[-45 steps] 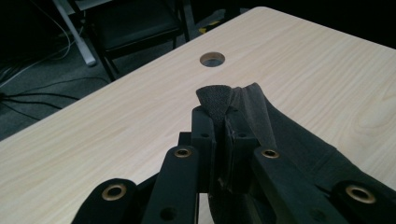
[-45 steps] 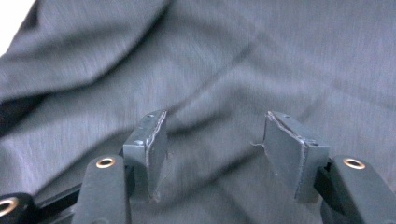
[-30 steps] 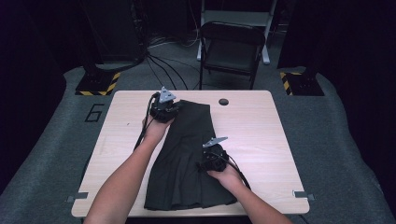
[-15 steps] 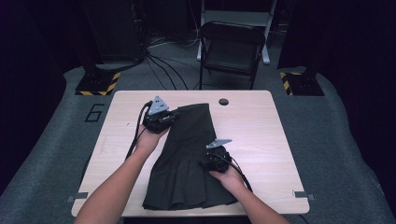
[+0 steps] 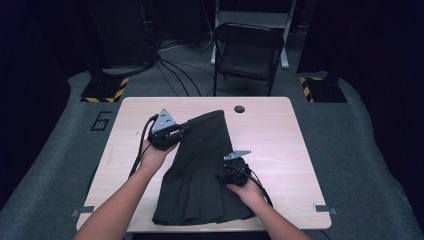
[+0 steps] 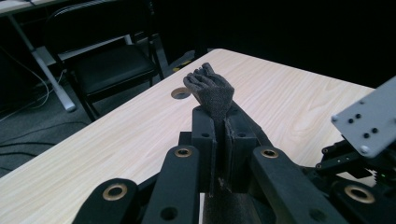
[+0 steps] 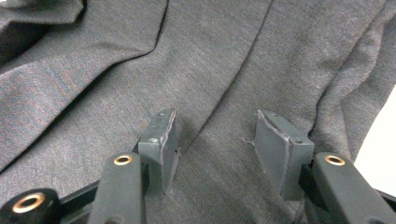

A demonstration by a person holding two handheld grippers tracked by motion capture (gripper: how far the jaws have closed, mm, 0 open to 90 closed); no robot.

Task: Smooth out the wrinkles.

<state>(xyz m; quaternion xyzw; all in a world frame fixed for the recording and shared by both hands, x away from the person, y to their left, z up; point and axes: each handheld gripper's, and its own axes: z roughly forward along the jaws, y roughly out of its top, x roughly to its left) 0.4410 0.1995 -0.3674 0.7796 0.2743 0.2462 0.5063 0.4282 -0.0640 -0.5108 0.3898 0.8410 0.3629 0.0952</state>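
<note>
On the pale wooden worktop (image 5: 280,145), a dark grey pleated cloth skirt (image 5: 200,175) lies flat with its long axis running from the near edge toward the far edge, leaning slightly right; the narrow waist end points to the far edge near a round cable hole (image 5: 239,108), while the wide pleated hem spreads along the near edge, left of centre. At the waist's left corner, the left gripper (image 5: 175,134) has its black jaws pressed tight together on a pinch of the grey fabric, a tuft of which bunches up above the jaw tips (image 6: 211,91) in the left gripper view. Toward the skirt's right edge, about halfway along its length, the right gripper (image 5: 231,172) rests over the cloth with its jaws roughly half open; in the right gripper view the two pads (image 7: 161,135) stand apart with smooth fabric lying between them, not pinched. Beyond the far edge, a black folding chair (image 5: 247,52) stands on the grey floor.
</note>
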